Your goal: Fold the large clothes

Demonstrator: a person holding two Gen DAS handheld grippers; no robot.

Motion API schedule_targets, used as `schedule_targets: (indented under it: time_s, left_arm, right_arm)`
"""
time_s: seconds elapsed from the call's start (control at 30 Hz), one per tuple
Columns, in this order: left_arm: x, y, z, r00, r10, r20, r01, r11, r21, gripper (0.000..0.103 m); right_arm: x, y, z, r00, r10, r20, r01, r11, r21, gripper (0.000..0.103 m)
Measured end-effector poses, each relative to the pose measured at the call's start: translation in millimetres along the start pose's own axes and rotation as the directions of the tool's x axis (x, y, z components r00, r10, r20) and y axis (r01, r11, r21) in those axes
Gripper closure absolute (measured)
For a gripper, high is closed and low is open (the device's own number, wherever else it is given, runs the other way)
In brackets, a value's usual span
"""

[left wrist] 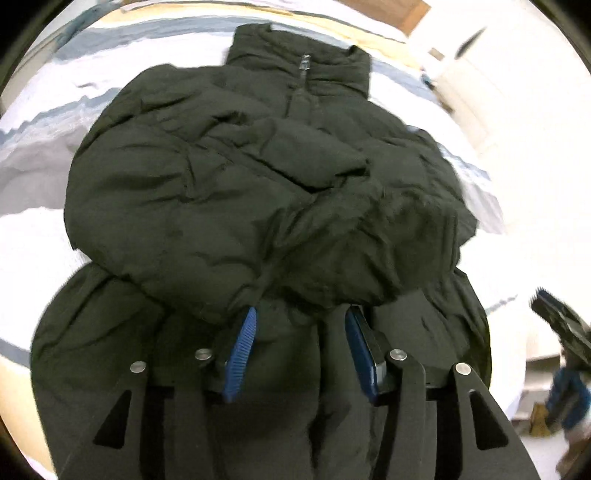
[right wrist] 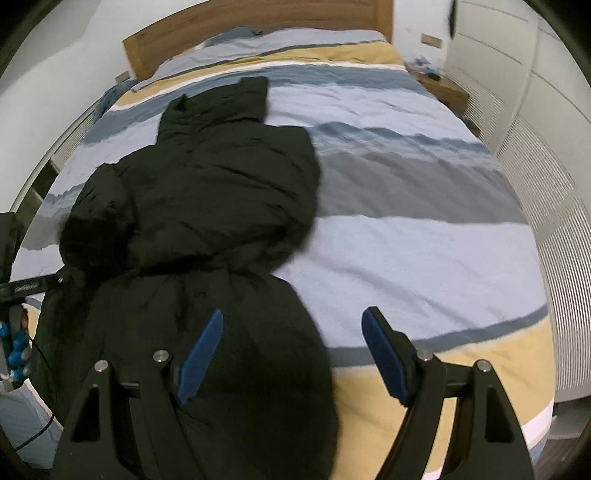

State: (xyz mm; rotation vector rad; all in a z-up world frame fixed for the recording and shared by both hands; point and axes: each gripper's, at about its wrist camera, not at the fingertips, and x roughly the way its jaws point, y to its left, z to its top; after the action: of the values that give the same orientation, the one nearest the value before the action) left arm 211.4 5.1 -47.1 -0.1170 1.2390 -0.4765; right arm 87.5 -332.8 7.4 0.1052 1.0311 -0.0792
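1. My left gripper (left wrist: 299, 314) is partly apart, blue pads (left wrist: 242, 354) bare, nothing pinched between them; the fingertips sit just at the edge of a folded-over sleeve.
2. Black puffer jacket (left wrist: 229, 177) fills the left wrist view straight ahead of my left gripper, zipped collar (left wrist: 301, 62) at the far end, hem under and behind the fingers.
3. Both sleeves are folded in across the chest, crossing ahead of the left pads.
4. My right gripper (right wrist: 293, 321) is spread wide, nothing held; its left pad (right wrist: 201, 356) hovers over the jacket's lower part, its right pad (right wrist: 384, 354) is over bare cover.
5. From the right wrist view the jacket (right wrist: 221, 199) lies ahead and left of the gripper, lengthwise on the striped bedcover (right wrist: 424, 229), collar toward the wooden headboard (right wrist: 258, 18).
6. Left gripper's body (right wrist: 26, 288) shows at the left edge of the right view; the right gripper (left wrist: 561, 325) shows blurred at the right edge of the left view.
7. Nightstand (right wrist: 439, 88) far ahead-right, white slatted wall panels (right wrist: 546, 192) to the right.
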Motion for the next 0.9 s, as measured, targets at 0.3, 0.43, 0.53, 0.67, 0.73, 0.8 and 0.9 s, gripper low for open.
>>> schedule_targets:
  time_s: [0.3,0.43,0.53,0.67,0.73,0.8,0.9]
  left_arm:
    - [-41,79,56,0.994,0.075,0.081,-0.077,0.997,0.022,0.051]
    - [-34,101,86,0.986,0.125,0.109,-0.128,0.992,0.018,0.050]
    - [-19,107,97,0.983,0.142,0.120,-0.144,0.990,0.002,0.049]
    - [8,108,97,0.980,0.170,0.105,-0.171,0.985,-0.004,0.047]
    - [22,107,88,0.978,0.185,0.098,-0.186,0.983,-0.002,0.043]
    - [30,104,79,0.972,0.207,0.108,-0.209,0.978,0.009,0.038]
    - [37,97,65,0.963,0.235,0.128,-0.240,0.970,0.025,0.036]
  right_arm:
    - [24,132,49,0.991,0.125,0.038,-0.122,0.989,-0.078,0.026]
    - [55,195,73,0.982,0.184,0.032,-0.177,0.972,-0.152,0.026]
    - [77,227,81,0.979,0.203,0.013,-0.196,0.959,-0.203,0.026]
    - [104,243,75,0.982,0.187,-0.034,-0.190,0.948,-0.255,0.026]
    - [115,241,68,0.984,0.168,-0.062,-0.179,0.946,-0.272,0.026]
    - [125,234,57,0.986,0.140,-0.093,-0.161,0.943,-0.290,0.026]
    - [136,216,40,0.985,0.113,-0.133,-0.147,0.948,-0.283,0.026]
